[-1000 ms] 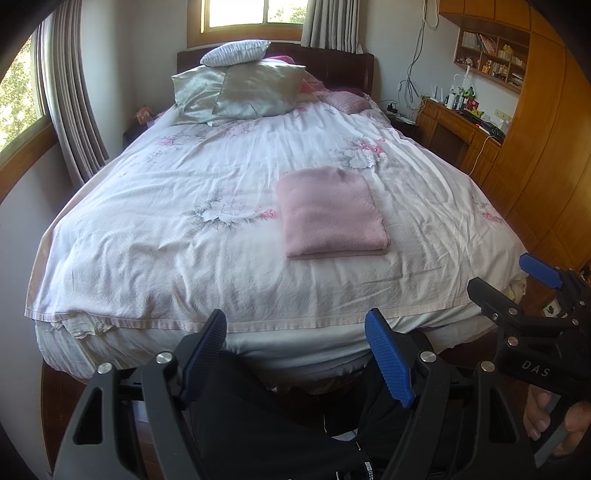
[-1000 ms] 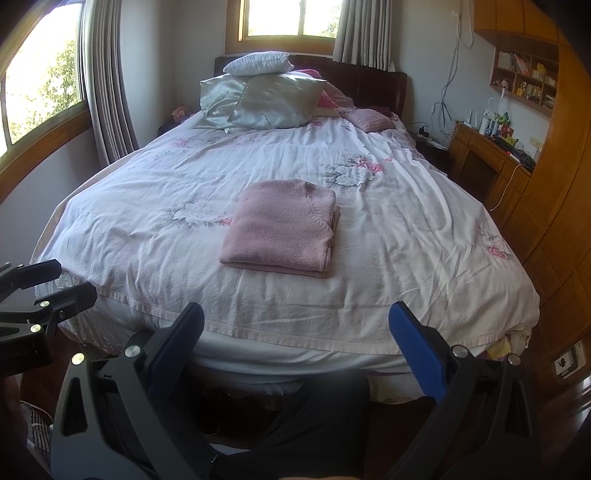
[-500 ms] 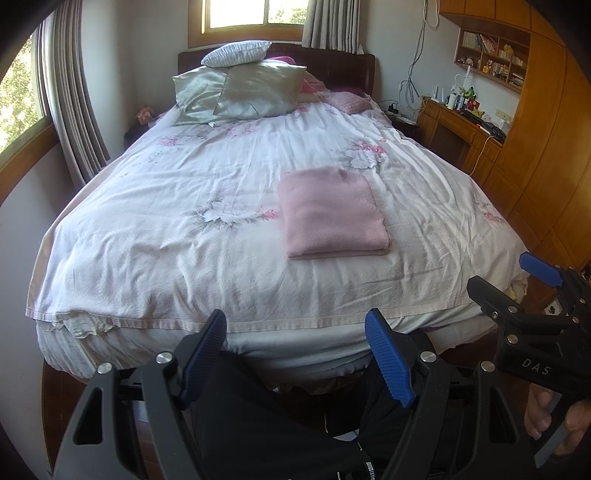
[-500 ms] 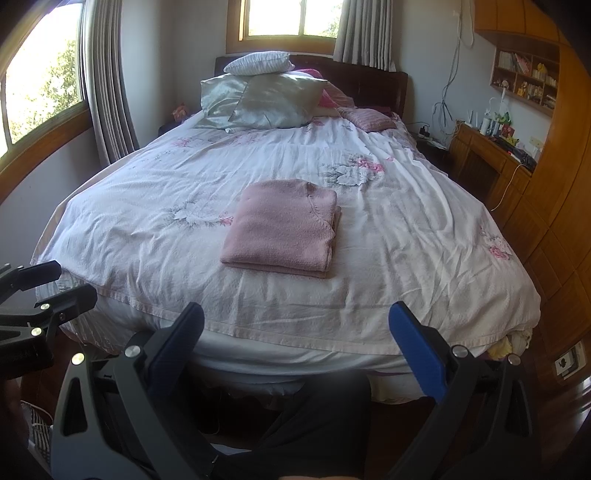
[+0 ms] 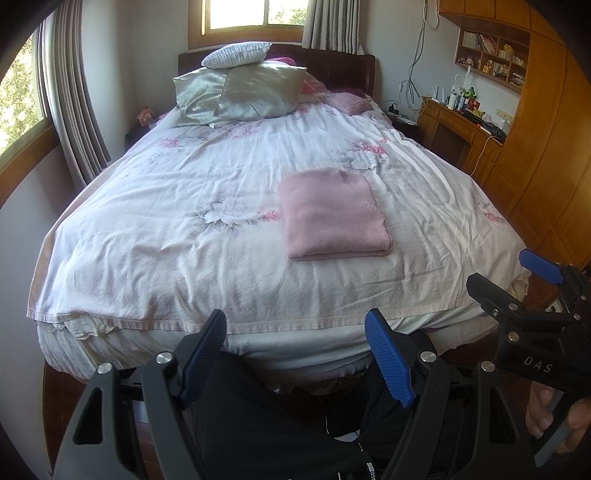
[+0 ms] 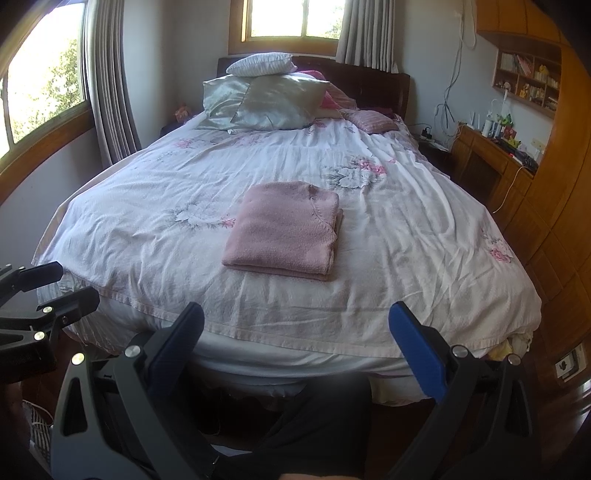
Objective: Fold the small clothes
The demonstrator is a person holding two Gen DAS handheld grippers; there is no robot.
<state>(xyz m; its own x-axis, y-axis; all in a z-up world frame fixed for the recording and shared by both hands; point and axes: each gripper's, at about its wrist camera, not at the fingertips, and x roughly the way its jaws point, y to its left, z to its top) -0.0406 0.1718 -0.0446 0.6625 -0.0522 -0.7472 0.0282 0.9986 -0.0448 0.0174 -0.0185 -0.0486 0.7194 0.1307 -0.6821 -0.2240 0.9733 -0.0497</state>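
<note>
I see the bed (image 5: 155,236) filling most of both views, spread with a wrinkled white cover printed with pink and grey flowers (image 6: 347,173). To the right of it runs a wall of wooden cabinets (image 5: 546,155), with a cluttered desk (image 6: 491,155) below some open shelves (image 5: 491,70). Grey curtains (image 6: 110,81) hang by the side window on the left, and a second window (image 5: 255,14) sits above the dark headboard (image 6: 373,88).

At the head of the bed I can make out a heap of pillows: two shiny silver-green ones (image 5: 255,92) with a small striped one (image 6: 260,63) on top.

The pink sweater (image 5: 330,214) lies folded into a neat rectangle on the cover, towards the foot of the bed and a little right of its middle (from the right wrist view its neckline shows at the far right corner). Nothing touches it.

I hold both grippers back off the foot of the bed, well apart from the sweater. The left gripper (image 5: 295,354) has its blue pads (image 5: 388,358) spread wide and empty. The right gripper (image 6: 295,347) is likewise spread wide, holding nothing. A hand (image 5: 554,417) on the right gripper's handle shows at the lower right edge of the left view, and dark trouser legs (image 5: 266,417) show below both grippers.
</note>
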